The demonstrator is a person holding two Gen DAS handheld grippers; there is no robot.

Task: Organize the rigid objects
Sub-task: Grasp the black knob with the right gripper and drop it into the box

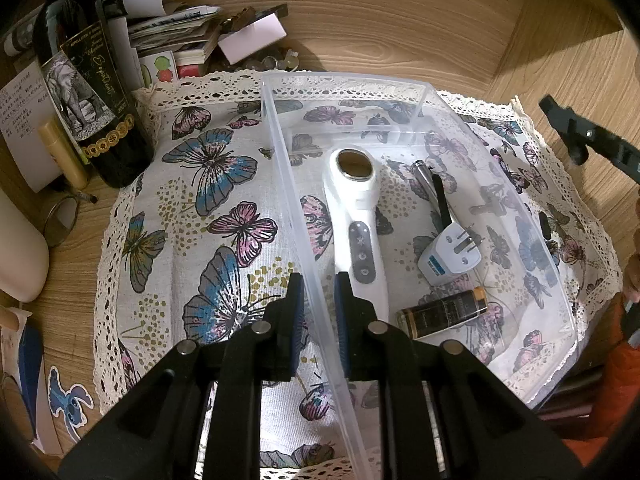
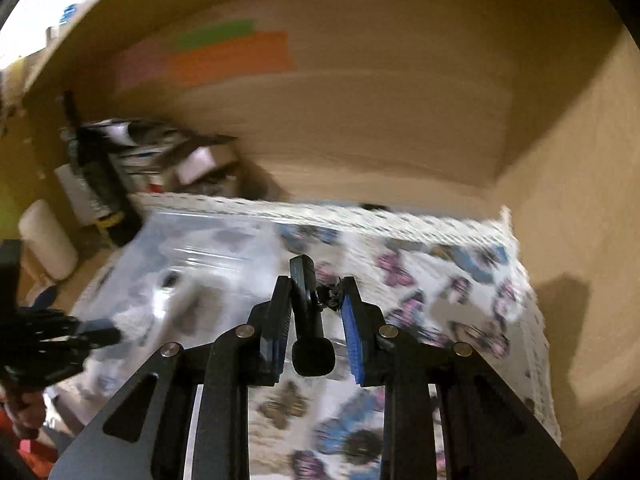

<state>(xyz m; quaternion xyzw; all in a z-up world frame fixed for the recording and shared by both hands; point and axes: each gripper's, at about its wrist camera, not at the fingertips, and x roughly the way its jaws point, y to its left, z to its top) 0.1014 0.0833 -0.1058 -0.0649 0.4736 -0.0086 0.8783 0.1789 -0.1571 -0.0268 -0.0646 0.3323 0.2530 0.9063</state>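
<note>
A clear plastic bin [image 1: 404, 92] stands on a butterfly-print cloth [image 1: 208, 184]. In it lie a white handheld device [image 1: 354, 204], a white plug adapter [image 1: 450, 256], a small dark bottle [image 1: 442, 312] and a silver pen [image 1: 424, 178]. My left gripper [image 1: 318, 304] straddles the bin's left wall, one finger on each side, pads against it. My right gripper [image 2: 314, 312] is shut on a small black clip-like object [image 2: 308, 316], held above the cloth beside the bin [image 2: 192, 248]. The right wrist view is blurred. The right gripper also shows in the left wrist view [image 1: 576, 136].
A dark wine bottle [image 1: 88, 80], a lip balm tube [image 1: 64, 152], stacked papers and cards [image 1: 176, 28] and a ring [image 1: 60, 220] crowd the left back corner. Wooden walls [image 1: 400, 12] enclose the shelf. A cream cylinder [image 1: 16, 248] stands at far left.
</note>
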